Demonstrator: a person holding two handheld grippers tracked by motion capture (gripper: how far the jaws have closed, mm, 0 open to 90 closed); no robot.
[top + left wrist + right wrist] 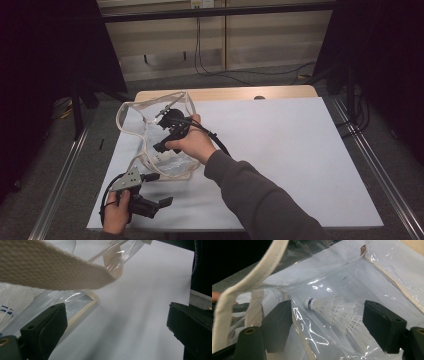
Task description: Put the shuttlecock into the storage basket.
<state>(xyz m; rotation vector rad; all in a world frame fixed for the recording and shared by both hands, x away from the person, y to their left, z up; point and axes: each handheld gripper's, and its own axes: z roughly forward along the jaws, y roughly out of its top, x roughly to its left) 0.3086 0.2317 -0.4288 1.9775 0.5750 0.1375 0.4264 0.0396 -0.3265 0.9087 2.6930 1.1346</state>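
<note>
A clear plastic bag (132,120) with cream webbing trim lies on the left part of the white table (280,150). My right gripper (161,129) reaches into the bag's mouth. In the right gripper view its jaws (328,322) stand open, and a white shuttlecock (332,310) with a blue band lies on the bag's floor beyond them, apart from both pads. A cream strap (254,277) arcs over the left jaw. My left gripper (162,190) rests by the bag's near edge, open with nothing in it (117,322). The bag's strap (50,270) hangs just above it.
The white sheet ends at the table's front edge (240,227) close to my left hand. Metal rails (367,160) run along both sides of the table, with dark curtains behind. A wooden strip (225,93) shows at the far edge.
</note>
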